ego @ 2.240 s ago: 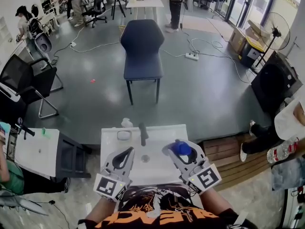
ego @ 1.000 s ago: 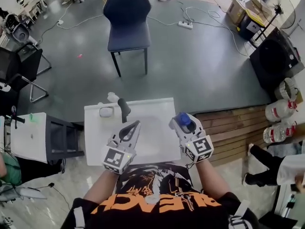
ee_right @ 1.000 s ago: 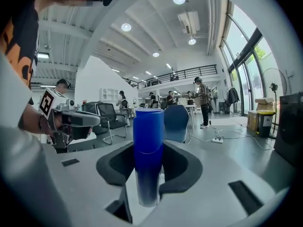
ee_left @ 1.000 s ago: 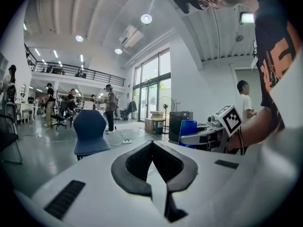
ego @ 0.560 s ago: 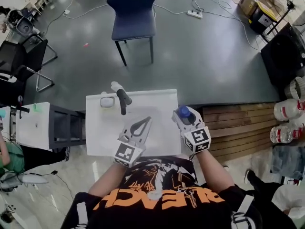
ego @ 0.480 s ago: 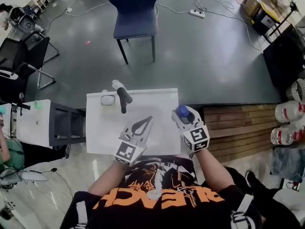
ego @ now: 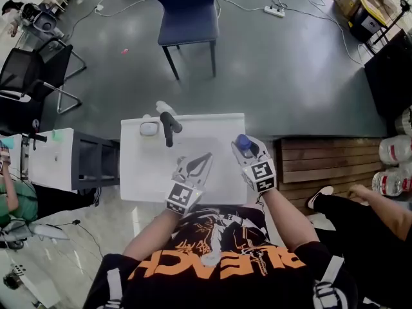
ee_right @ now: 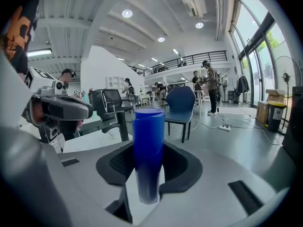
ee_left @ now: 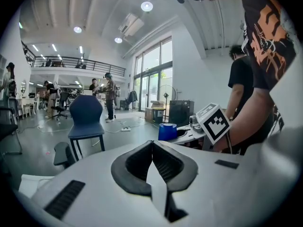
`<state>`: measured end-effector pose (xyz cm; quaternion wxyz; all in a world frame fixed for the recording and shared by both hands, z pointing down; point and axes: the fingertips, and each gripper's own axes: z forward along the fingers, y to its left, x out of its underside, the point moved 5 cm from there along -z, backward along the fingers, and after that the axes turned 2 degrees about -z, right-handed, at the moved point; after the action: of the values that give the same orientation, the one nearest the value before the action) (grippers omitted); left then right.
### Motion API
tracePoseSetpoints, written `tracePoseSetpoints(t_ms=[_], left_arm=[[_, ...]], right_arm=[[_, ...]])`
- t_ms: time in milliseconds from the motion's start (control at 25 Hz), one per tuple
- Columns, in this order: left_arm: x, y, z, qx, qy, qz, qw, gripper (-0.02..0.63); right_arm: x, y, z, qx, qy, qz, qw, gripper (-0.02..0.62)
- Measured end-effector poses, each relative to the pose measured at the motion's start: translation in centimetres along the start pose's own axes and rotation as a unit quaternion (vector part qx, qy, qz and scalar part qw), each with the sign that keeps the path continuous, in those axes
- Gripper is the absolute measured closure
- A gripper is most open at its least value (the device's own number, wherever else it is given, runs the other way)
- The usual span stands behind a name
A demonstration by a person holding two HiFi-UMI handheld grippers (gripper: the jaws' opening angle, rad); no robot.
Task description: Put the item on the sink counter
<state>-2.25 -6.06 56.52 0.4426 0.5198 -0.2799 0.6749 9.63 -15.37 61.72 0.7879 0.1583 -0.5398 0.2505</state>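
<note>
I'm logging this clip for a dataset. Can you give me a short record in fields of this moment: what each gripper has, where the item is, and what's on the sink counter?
Left gripper: jaws together, empty, over the basin
Right gripper: shut on the blue container, held upright
Item place: at the right edge of the sink counter; whether it touches cannot be told
Counter fixtures: black faucet at the back
Beyond: blue chair on the floor
Task step: item not yet released
</note>
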Motion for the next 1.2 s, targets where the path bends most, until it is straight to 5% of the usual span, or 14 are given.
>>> tracePoseSetpoints(t_ms=[1200], left_arm=[[2.1,-0.1,0.5,0.009,0.033,-0.014,0.9993,0.525]], right_arm=[[3.8,0.5,4.2,0.020,0.042,-0.058,0.997,0.433]])
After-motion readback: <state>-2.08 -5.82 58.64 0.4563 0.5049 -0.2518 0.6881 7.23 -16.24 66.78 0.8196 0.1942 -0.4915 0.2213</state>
